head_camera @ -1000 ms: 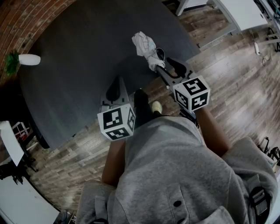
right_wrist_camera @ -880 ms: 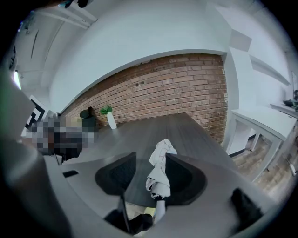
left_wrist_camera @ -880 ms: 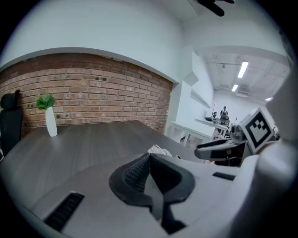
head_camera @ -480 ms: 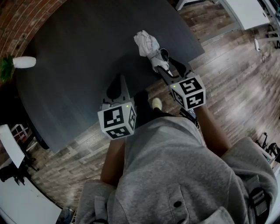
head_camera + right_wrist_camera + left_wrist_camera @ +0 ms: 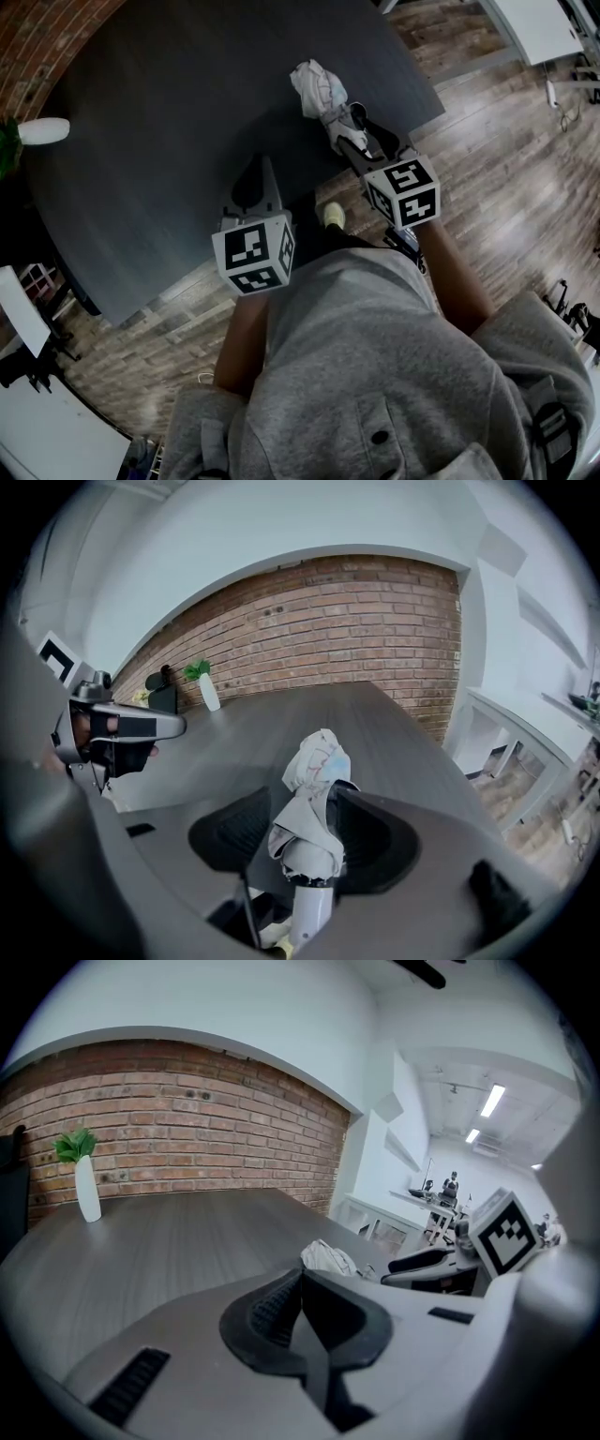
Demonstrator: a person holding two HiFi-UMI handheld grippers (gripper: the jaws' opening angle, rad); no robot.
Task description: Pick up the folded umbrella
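**Item 1. Umbrella** [image 5: 319, 89]: folded, pale fabric bunched. It was laid on the table [image 5: 169, 141] close to the edge, at 12 o'clock in the head view. In the right gripper view the umbrella [image 5: 314, 771] was seen lengthwise, with the white handle [image 5: 309, 911] nearest the camera and the fabric end pointed to 12 o'clock.

**Item 2. Right gripper** [image 5: 364, 145]: found at 5 o'clock of the umbrella, tilted down over the table edge. In its own view the right gripper [image 5: 305, 794] was placed around the handle end, jaws being spread wider. The umbrella lay between them, a gap was seen at the 9 o'clock pad, and no firm grasp was made out.

**Item 3. Left gripper** [image 5: 253, 183]: found at 7 o'clock of the umbrella, well apart from it. In its own view the left gripper [image 5: 302, 1283] was seen with jaws pressed together and nothing between them. The umbrella [image 5: 328, 1258] was seen beyond them at 1 o'clock.

**Item 4. Table**: dark grey top, rounded.

**Item 5. Vase** [image 5: 45, 130]: white, with a green sprig, stood at 10 o'clock near the brick wall [image 5: 37, 47].

**Item 6. Floor** [image 5: 506, 187]: wood planks, seen at 3 o'clock.
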